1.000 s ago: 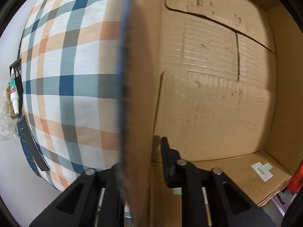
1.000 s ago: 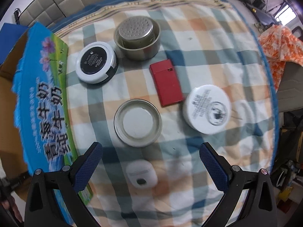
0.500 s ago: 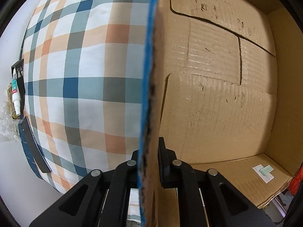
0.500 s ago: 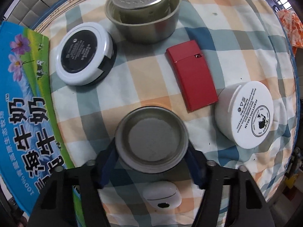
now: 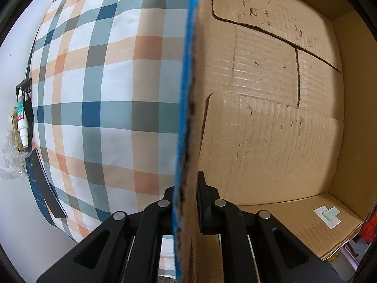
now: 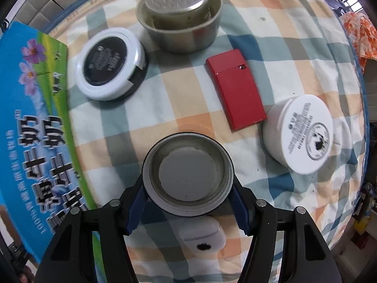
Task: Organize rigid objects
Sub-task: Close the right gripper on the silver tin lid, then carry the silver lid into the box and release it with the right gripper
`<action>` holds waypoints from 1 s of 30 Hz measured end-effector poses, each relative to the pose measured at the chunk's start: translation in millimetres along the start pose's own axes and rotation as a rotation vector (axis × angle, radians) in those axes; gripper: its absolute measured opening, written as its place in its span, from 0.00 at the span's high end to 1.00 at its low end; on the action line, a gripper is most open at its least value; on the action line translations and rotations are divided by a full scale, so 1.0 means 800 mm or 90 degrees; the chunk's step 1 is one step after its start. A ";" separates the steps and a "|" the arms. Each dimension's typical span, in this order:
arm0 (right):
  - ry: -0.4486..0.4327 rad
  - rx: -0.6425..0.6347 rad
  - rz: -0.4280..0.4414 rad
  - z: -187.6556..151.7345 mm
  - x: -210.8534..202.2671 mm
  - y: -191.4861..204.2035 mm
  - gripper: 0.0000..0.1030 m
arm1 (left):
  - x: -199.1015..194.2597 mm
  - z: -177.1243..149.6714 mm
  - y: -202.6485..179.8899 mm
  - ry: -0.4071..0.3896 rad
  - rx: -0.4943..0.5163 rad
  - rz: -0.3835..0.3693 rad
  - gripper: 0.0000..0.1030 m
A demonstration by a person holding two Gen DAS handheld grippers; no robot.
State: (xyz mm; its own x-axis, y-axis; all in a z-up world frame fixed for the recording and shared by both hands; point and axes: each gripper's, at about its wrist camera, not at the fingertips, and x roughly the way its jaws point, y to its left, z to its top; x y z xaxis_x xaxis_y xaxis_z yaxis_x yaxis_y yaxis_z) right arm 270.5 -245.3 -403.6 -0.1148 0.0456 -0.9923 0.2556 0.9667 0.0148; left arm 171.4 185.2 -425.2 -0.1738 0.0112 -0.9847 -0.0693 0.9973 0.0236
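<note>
Right tool (image 6: 188, 188) clamps the round metal lid (image 6: 187, 174); the carton (image 5: 271, 118), wall pinched by the left tool (image 5: 186, 202), lies leftward.

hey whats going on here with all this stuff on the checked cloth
A person with two handheld grippers is sorting items into a brown cardboard box. The left gripper is clamped on the box's blue-printed side wall. The right gripper is closed around a round grey metal lid. A red flat case, two white round jars and a steel bowl lie on the cloth.
</note>
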 end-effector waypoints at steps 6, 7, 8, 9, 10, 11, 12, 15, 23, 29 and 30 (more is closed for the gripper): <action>-0.070 -0.023 0.061 -0.013 -0.088 0.023 0.36 | -0.008 -0.007 -0.007 -0.007 -0.002 -0.006 0.95; -0.084 -0.034 0.077 -0.017 -0.108 0.033 0.36 | -0.010 -0.006 -0.005 -0.008 -0.003 -0.008 0.95; -0.094 -0.044 0.089 -0.022 -0.124 0.042 0.36 | -0.010 -0.006 -0.004 -0.009 -0.002 -0.008 0.95; -0.104 -0.058 0.101 -0.025 -0.142 0.054 0.36 | -0.010 -0.005 -0.003 -0.010 -0.003 -0.009 0.95; -0.115 -0.072 0.113 -0.028 -0.157 0.066 0.36 | -0.010 -0.004 -0.002 -0.010 -0.003 -0.010 0.95; -0.126 -0.087 0.125 -0.032 -0.172 0.081 0.36 | -0.010 -0.004 -0.002 -0.010 -0.002 -0.010 0.95; -0.133 -0.104 0.136 -0.037 -0.185 0.098 0.36 | -0.010 -0.003 -0.001 -0.010 -0.002 -0.011 0.95; -0.134 -0.143 0.178 -0.052 -0.213 0.139 0.36 | -0.012 0.000 0.006 -0.012 -0.002 -0.013 0.95; -0.103 -0.200 0.192 -0.046 -0.181 0.260 0.36 | -0.014 -0.001 0.010 -0.016 -0.010 -0.021 0.95; -0.061 -0.198 0.181 -0.024 -0.112 0.301 0.36 | -0.015 -0.002 0.016 -0.017 -0.009 -0.025 0.95; -0.051 -0.202 0.181 -0.022 -0.101 0.307 0.36 | -0.015 -0.002 0.018 -0.017 -0.010 -0.025 0.95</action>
State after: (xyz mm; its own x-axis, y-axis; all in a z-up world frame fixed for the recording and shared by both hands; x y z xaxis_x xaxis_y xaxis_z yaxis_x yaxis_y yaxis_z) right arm 326.0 -7.2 -317.5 -0.0038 0.3135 -0.9496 -0.0434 0.9486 0.3134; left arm 170.6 199.3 -412.8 -0.1444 -0.0264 -0.9892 -0.0912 0.9957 -0.0132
